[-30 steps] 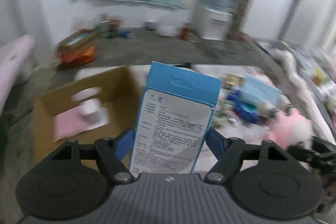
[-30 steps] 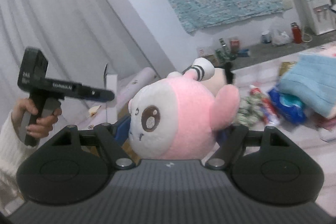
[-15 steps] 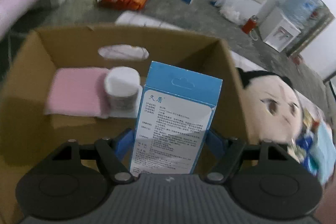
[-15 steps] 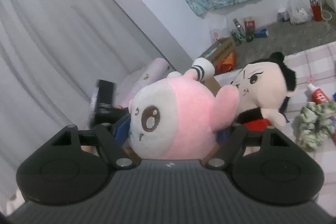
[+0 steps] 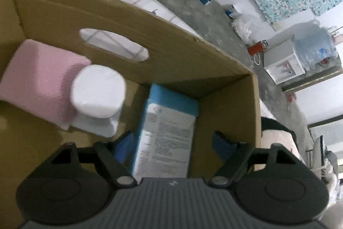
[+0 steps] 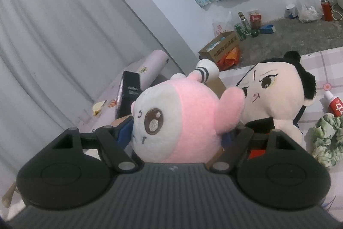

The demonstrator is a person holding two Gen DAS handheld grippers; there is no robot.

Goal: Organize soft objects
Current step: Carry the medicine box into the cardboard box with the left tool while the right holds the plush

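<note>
Pink plush in R jaws, blue box in carton

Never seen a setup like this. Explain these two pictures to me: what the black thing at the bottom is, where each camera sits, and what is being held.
No robot here: a person holds a two-finger gripper in each hand, with a camera on each looking along the fingers.

Left view: the left gripper reaches into a cardboard box. Its jaws have just been opening, and the blue packet sits loose between them. A pink towel and a white roll already lie inside.

Right view: the right gripper squeezes a pink plush toy. A black-haired doll and a green scrunchie lie behind.
</note>
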